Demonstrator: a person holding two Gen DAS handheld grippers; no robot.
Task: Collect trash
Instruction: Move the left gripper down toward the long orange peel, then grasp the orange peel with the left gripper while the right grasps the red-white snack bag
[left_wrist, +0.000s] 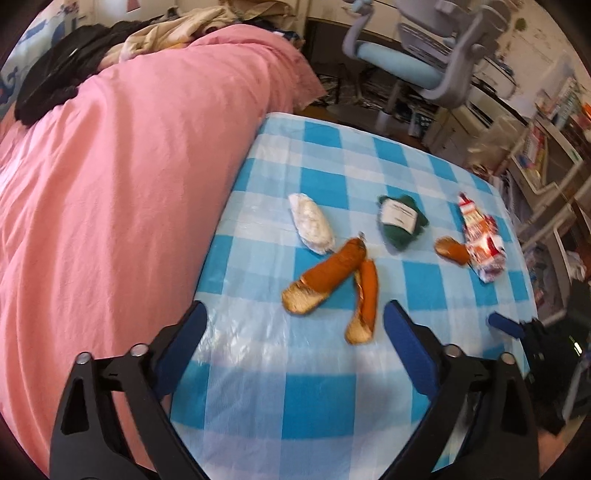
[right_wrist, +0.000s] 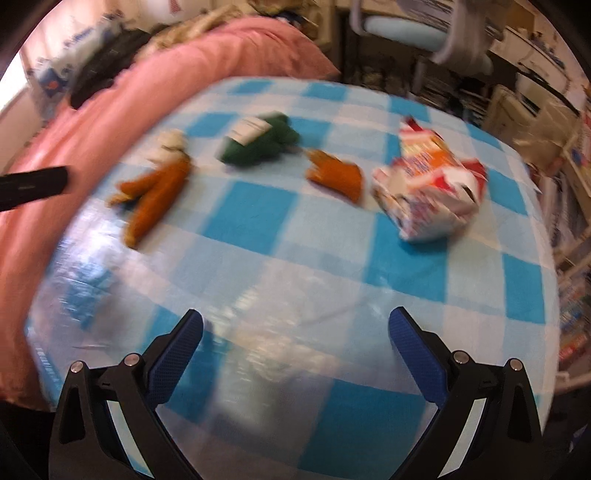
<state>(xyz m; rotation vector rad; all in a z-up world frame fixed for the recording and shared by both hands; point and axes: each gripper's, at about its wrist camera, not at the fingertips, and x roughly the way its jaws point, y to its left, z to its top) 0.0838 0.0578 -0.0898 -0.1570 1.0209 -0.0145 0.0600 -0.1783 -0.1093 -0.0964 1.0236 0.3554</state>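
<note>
Trash lies on a blue-and-white checked tablecloth (left_wrist: 325, 387). In the left wrist view I see a white crumpled wrapper (left_wrist: 311, 223), two orange peel strips (left_wrist: 325, 277) (left_wrist: 364, 301), a green wad with a white label (left_wrist: 400, 221), a small orange peel (left_wrist: 452, 250) and a red-and-white crumpled carton (left_wrist: 480, 240). My left gripper (left_wrist: 295, 325) is open and empty just short of the peel strips. My right gripper (right_wrist: 295, 334) is open and empty above the cloth (right_wrist: 332, 258), well short of the carton (right_wrist: 428, 188), the orange peel (right_wrist: 336, 175) and the green wad (right_wrist: 258, 142). The right view is blurred.
A pink duvet (left_wrist: 122, 184) covers a bed along the table's left side, with dark clothes (left_wrist: 62, 77) on it. A grey-and-blue office chair (left_wrist: 424, 55) stands behind the table. Cluttered shelves (left_wrist: 546, 155) line the right. The right gripper's fingertip (left_wrist: 504, 325) shows at the table's right edge.
</note>
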